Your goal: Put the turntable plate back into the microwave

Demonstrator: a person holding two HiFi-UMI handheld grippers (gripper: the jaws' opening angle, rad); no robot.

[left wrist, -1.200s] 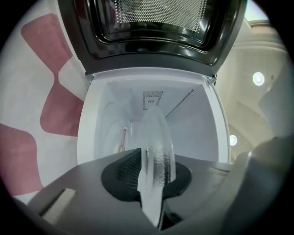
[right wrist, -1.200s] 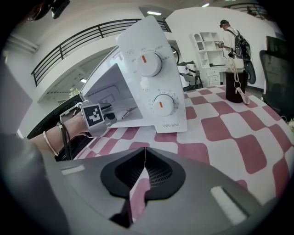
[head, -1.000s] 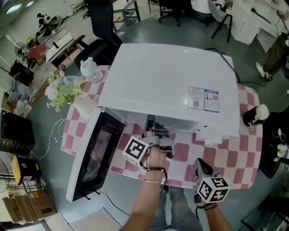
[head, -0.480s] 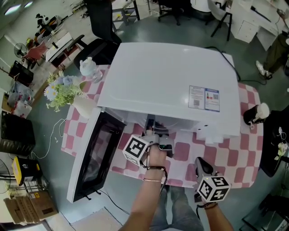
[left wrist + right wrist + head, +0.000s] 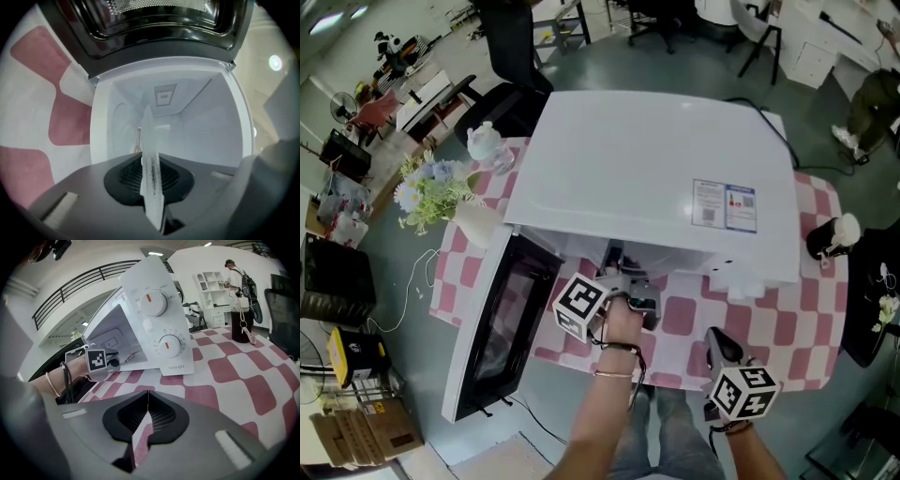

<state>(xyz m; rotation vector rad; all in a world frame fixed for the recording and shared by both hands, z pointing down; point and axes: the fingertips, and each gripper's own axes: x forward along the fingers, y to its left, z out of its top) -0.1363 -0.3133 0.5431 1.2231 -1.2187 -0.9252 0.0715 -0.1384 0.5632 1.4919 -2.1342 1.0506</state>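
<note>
Left hand-held gripper [image 5: 619,270]: jaws just closing, clamped on rim of turntable plate [image 5: 148,136].
Plate edge-on to camera, at mouth of open microwave [image 5: 647,178], apparently not yet seated.
Right hand-held gripper [image 5: 146,401]: closed, empty, above tabletop [image 5: 234,366].
Advise: keep plate level, slide in low, centre on cavity floor before release.

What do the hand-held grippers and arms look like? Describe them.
The left hand-held gripper and right hand-held gripper: dark grey shells, black ribbed pads, each bearing a white cube with black square markers. The forearms are bare of sleeves; the left wrist wears a thin bangle and a dark cord.
</note>
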